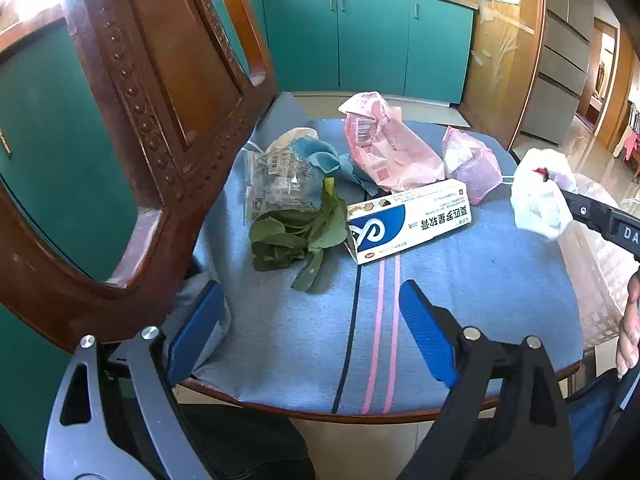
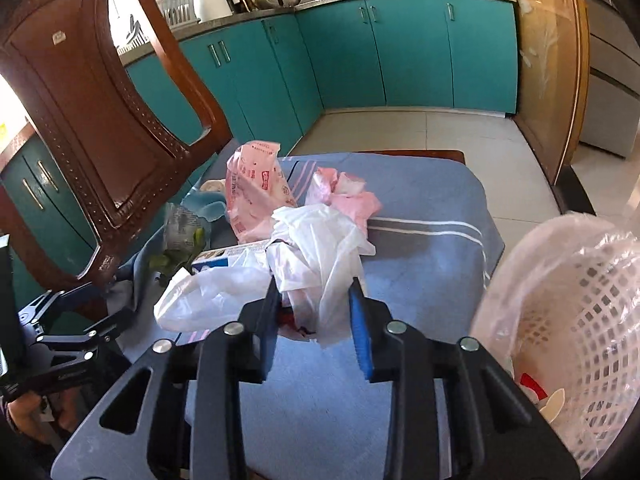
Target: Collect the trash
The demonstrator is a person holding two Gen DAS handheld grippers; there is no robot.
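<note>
Trash lies on a chair seat covered with a blue cloth point(image 1: 460, 280): a white and blue box point(image 1: 408, 220), green leaves point(image 1: 296, 236), a clear wrapper point(image 1: 276, 176), a blue rag point(image 1: 328, 160), a pink bag point(image 1: 384, 144) and a smaller pink packet point(image 1: 472, 164). My left gripper point(image 1: 312, 328) is open and empty above the seat's near edge. My right gripper point(image 2: 316, 312) is shut on a crumpled white plastic bag point(image 2: 316, 248), held above the seat; the bag also shows in the left wrist view point(image 1: 540, 192).
A white mesh basket point(image 2: 560, 320) lined with clear plastic stands at the seat's right side, with a few scraps inside. The carved wooden chair back point(image 1: 140, 120) rises on the left. Teal kitchen cabinets point(image 1: 360, 40) and tiled floor lie behind.
</note>
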